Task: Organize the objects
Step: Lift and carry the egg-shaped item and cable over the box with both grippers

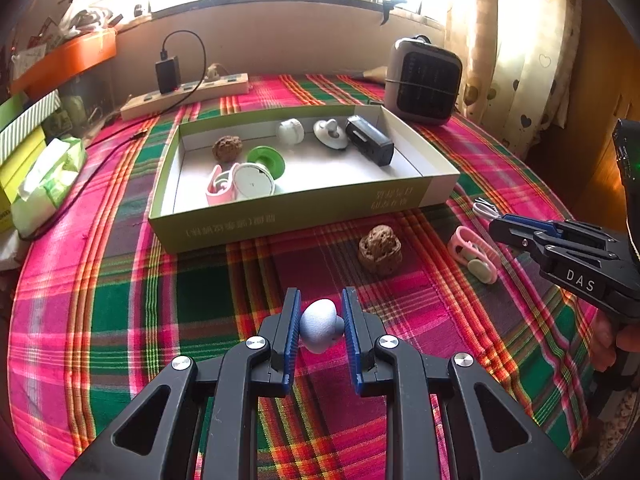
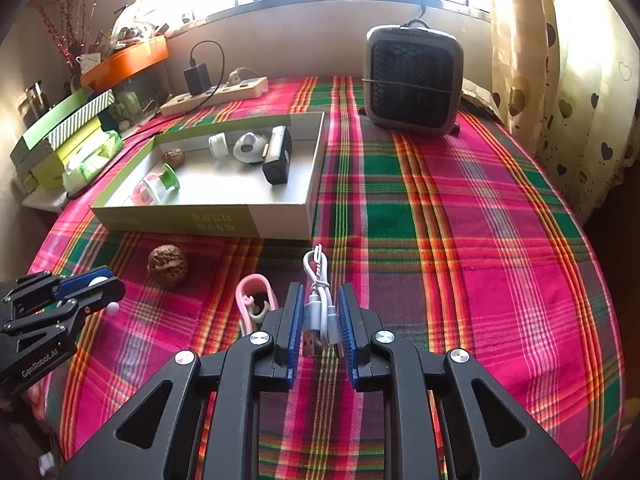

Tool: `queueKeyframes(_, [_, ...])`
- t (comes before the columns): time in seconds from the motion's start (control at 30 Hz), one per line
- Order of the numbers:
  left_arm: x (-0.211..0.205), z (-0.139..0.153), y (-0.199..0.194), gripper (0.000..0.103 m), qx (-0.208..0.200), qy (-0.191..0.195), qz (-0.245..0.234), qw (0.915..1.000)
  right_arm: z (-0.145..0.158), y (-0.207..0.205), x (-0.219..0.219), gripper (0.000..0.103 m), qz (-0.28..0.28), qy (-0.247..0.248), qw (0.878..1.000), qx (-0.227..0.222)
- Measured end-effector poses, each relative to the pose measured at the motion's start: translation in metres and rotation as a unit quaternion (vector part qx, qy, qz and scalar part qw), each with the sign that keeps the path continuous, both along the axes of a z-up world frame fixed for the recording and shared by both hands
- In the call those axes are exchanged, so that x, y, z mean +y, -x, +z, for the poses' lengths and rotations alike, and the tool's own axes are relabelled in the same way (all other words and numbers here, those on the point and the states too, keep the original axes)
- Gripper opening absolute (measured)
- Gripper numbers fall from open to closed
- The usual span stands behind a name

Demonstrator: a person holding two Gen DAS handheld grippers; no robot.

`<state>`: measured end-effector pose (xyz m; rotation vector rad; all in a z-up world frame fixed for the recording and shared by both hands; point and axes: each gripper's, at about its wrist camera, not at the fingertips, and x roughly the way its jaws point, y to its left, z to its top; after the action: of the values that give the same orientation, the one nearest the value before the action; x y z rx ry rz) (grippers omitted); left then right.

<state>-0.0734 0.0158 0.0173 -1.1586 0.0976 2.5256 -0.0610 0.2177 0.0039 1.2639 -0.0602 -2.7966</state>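
Observation:
In the left wrist view my left gripper [image 1: 321,300] is shut on a small pale mushroom-shaped knob [image 1: 318,328], low over the plaid cloth. My right gripper [image 2: 320,288] is shut on a bundled white USB cable [image 2: 317,266] whose loop sticks out ahead of the pads. A shallow green box [image 1: 280,216] lies beyond both grippers and holds a walnut, a green spool, a pink clip, white pieces and a black device. On the cloth between the two grippers lie a loose walnut [image 1: 379,249] and a pink clip [image 1: 474,254].
A grey fan heater [image 2: 414,80] stands at the back right. A power strip [image 1: 188,94] with a black charger lies behind the box. A tissue pack [image 1: 48,180] and stacked boxes crowd the left edge. Curtains hang on the right.

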Motion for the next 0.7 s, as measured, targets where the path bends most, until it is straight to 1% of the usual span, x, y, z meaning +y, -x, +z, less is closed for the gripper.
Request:
queueKeyframes(0.3, [-0.003, 0.011, 0.009, 0.019, 0.011, -0.006, 0.002, 0.9999, 0.012, 0.005, -0.003, 0.019, 0.005, 0.006, 1.0, 0.014])
queueKeyframes(0.7, [-0.01, 0.024, 0.029, 0.019, 0.018, -0.015, 0.014, 0.9996, 0.027, 0.022, -0.02, 0.019, 0.033, 0.008, 0.999, 0.023])
